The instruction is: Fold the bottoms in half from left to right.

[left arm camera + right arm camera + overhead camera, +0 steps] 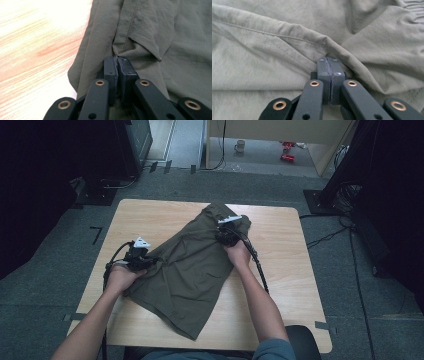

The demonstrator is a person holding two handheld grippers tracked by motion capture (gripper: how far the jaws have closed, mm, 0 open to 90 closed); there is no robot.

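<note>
Overall, no brand, label or readable writing shows on any item. An olive-green garment (187, 270) of thin, smooth woven cloth lies spread diagonally across the worktop (280, 270), running from the far middle towards the near left edge. Its surface carries soft creases and stitched seams; gathered, elastic-like ribbing appears at the top right corner of the right gripper view. The worktop is pale wood-grain board with rounded corners, standing on grey carpeted floor (45, 270).

The left gripper (138, 252) sits at the garment's left edge, held in the person's left hand (120, 276). In the left gripper view its black jaws are pressed together on a pinched fold of the cloth beside a seam, with bare wood to the left. The right gripper (227, 231) rests on the far end of the garment, held in the right hand (239, 254). In the right gripper view its jaws are likewise clamped together on a raised ridge of cloth, fabric all around them.

Both grippers are matt black with brass-coloured rivets, each topped by a grey three-cornered plate and trailing a black cable. A mug (240, 146) and red objects (287, 150) stand on the floor beyond, well apart from the worktop.
</note>
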